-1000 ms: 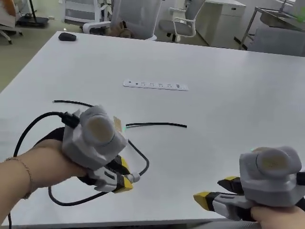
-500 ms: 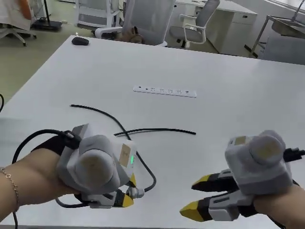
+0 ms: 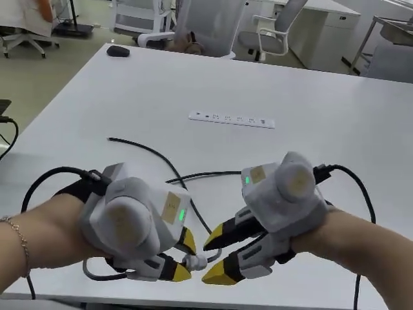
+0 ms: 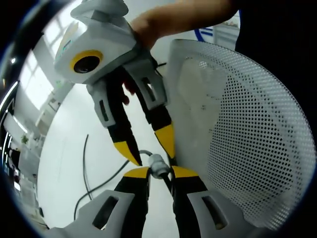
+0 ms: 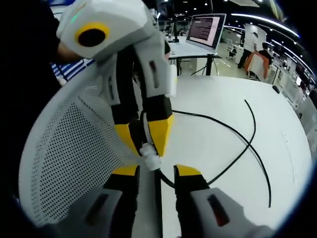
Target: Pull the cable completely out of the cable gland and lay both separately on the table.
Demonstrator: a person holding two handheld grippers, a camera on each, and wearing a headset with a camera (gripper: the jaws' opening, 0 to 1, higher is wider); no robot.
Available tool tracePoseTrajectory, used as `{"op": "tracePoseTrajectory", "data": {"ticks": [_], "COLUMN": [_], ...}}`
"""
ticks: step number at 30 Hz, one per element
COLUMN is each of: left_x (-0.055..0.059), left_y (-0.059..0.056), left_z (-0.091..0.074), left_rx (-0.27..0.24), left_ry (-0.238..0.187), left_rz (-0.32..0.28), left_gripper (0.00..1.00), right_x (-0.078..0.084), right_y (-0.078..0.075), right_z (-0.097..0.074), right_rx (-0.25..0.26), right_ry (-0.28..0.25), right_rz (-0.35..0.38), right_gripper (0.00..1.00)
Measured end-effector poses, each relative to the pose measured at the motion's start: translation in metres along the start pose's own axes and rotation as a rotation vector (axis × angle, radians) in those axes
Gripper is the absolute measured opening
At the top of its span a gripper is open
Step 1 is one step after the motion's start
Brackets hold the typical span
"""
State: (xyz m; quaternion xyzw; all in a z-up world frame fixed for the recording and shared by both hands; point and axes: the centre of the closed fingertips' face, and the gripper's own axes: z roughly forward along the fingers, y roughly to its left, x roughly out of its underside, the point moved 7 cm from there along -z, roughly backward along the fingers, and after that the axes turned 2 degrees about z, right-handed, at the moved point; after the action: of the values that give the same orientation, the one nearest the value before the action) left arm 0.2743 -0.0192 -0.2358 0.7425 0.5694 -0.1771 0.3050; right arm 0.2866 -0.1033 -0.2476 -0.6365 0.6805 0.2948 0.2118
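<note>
White tabletop (image 3: 310, 129) carries the black cable (image 3: 206, 173), lying slack in loops toward the near edge. Left gripper (image 3: 182, 257): jaws pinch the cable gland (image 3: 195, 262) just above that edge. Right gripper (image 3: 215, 258): jaws spread, straddling the cable just beside the gland. Step in hand: setting up the pull. Next, likely: right clamps the cable and draws it away while left holds firm.

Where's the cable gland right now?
In the head view, the cable gland sits by the near edge of the table, held at the tips of the left gripper, with the open right gripper close on its right.
</note>
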Motion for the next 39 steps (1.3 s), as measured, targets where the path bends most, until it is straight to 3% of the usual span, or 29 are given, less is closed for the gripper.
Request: {"op": "tracePoseTrajectory", "data": {"ticks": [4,6,7,12,13,18,23,28,30,34,36,39], "left_x": [0.0,0.003,0.004,0.005,0.005,0.013,0.019,0.025,0.027,0.028,0.028,0.024], "left_y": [0.001,0.002,0.001,0.001,0.0,0.004,0.009,0.015,0.016,0.015,0.013,0.01], "left_z": [0.004,0.007,0.009,0.012,0.013,0.016,0.016,0.013,0.011,0.011,0.011,0.014], "left_rx": [-0.004,0.001,0.01,0.022,0.033,0.05,0.048,0.085,0.101,0.087,0.073,0.052], "left_ry": [-0.043,-0.044,-0.056,-0.091,-0.103,-0.147,-0.212,-0.298,-0.326,-0.327,-0.308,-0.281], "left_rz": [-0.063,-0.1,-0.143,-0.238,-0.289,-0.461,-0.589,-0.803,-0.862,-0.849,-0.767,-0.639], "left_gripper": [0.18,0.18,0.18,0.17,0.17,0.17,0.17,0.17,0.17,0.17,0.17,0.17], "right_x": [-0.001,0.002,0.004,0.008,0.008,0.009,0.007,0.003,0.001,0.001,0.004,0.007], "right_y": [0.001,0.003,0.002,0.004,0.004,0.004,0.003,0.004,0.005,0.001,0.001,0.0], "right_z": [0.005,0.007,0.008,0.009,0.009,0.01,0.009,0.007,0.007,0.01,0.013,0.014], "right_rx": [-0.02,-0.029,-0.022,0.018,0.025,0.125,0.247,0.349,0.383,0.39,0.352,0.34], "right_ry": [-0.003,0.015,0.019,0.032,0.035,0.054,0.065,0.076,0.084,0.064,0.044,0.041], "right_rz": [-0.021,-0.03,-0.032,-0.057,-0.069,-0.14,-0.207,-0.288,-0.332,-0.306,-0.232,-0.226], "right_gripper": [0.2,0.14,0.14,0.13,0.13,0.13,0.13,0.13,0.13,0.14,0.14,0.17]}}
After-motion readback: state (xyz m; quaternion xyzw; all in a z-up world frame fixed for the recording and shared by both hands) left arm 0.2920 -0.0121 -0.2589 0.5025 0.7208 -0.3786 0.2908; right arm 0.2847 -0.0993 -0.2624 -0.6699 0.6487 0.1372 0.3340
